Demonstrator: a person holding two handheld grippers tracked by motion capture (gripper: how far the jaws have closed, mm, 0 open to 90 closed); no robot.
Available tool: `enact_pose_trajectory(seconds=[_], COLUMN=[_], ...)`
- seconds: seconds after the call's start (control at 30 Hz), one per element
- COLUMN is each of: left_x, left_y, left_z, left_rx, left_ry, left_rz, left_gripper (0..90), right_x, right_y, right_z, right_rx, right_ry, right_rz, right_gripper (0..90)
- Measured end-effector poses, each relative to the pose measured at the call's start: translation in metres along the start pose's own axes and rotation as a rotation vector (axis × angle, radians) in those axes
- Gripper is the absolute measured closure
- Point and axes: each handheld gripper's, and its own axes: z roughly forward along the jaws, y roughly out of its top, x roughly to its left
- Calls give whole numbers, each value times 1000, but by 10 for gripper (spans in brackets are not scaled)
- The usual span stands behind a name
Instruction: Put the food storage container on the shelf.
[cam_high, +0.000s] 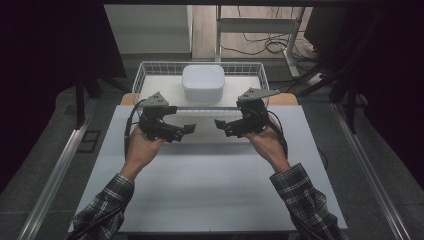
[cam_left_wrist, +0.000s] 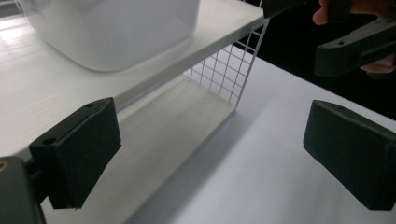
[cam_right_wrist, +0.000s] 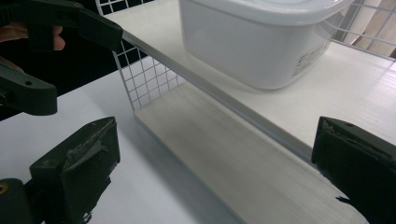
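A white lidded plastic container (cam_high: 202, 82) stands on a white board inside a wire basket (cam_high: 145, 70) at the table's far edge. My left gripper (cam_high: 184, 131) and right gripper (cam_high: 223, 128) hover just in front of the basket, pointing at each other, a small gap apart. Both are open and hold nothing. In the left gripper view, the left gripper (cam_left_wrist: 212, 154) spans the basket's corner (cam_left_wrist: 229, 70), with the container (cam_left_wrist: 112, 28) above and the right gripper (cam_left_wrist: 355, 44) at top right. The right gripper (cam_right_wrist: 217, 168) faces the container (cam_right_wrist: 252, 42); the left gripper (cam_right_wrist: 46, 28) is at upper left.
The white table (cam_high: 210, 185) stretches bare toward the person, whose plaid sleeves (cam_high: 307, 200) come in from below. A lower board (cam_right_wrist: 224, 154) lies under the raised shelf. Metal rails (cam_high: 55, 175) run along both sides. Behind the basket are a desk frame and floor cables (cam_high: 265, 42).
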Motion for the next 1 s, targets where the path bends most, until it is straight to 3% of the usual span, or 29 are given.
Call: enact_pose_trajectory(seconds=[0.23, 1.0], left_x=[-8, -21], left_y=[-14, -54], left_z=[4, 10], left_rx=[29, 66], left_ry=[-6, -14], left_rz=[13, 4], left_gripper=[36, 41], right_x=[7, 24], right_y=[-11, -51], right_z=[-3, -3], right_rx=[-6, 18], right_ry=[0, 13], right_rz=[-10, -29], right_gripper=[2, 0])
